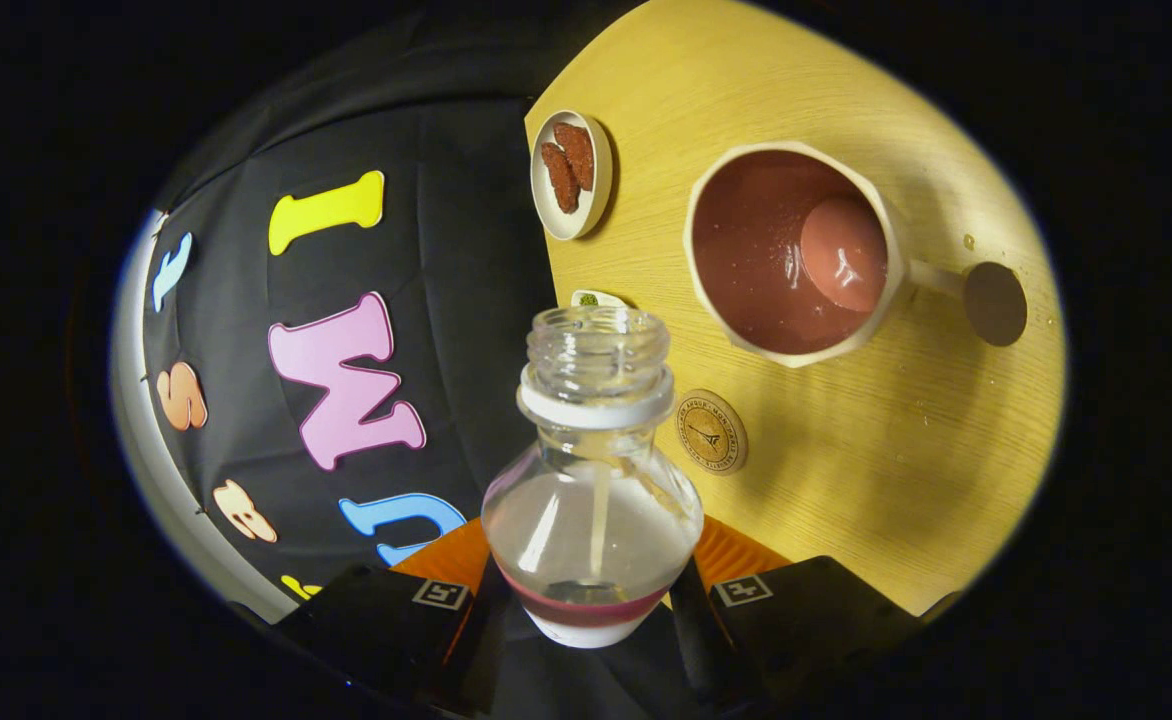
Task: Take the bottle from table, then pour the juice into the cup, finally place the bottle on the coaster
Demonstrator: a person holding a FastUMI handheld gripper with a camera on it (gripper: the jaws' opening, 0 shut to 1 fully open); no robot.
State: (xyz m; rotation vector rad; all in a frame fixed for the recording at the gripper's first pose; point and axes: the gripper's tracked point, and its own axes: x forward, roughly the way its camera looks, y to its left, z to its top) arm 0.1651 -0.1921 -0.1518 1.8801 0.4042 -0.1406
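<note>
Your gripper (pixel 591 600) holds the bottle (pixel 591 500) nearest the camera, with both fingers pressed against its round lower body, one on each side. You have it uncapped, its open threaded neck pointing away from the fingers, with a white ring below the threads. Through the clear wall you can see that the bottle is nearly drained; a thin band of red juice sits at the end closest to the fingers. Beyond the neck and to the right, the cup (pixel 791 250) stands on the wooden table (pixel 896 480), its pale rim facing you and its handle sticking out to the right. Its inside is coated with reddish juice, which lies pooled in the bottom. Between the bottle's neck and the cup, just right of the white ring, the round coaster (pixel 711 432) lies flat on the table, bare, with a printed emblem on it. Farther off, to the left of the cup near the table's edge, a small dish (pixel 571 175) carries two reddish-brown pieces. A small pale item peeks out just behind the bottle's mouth; you cannot tell what it is.
</note>
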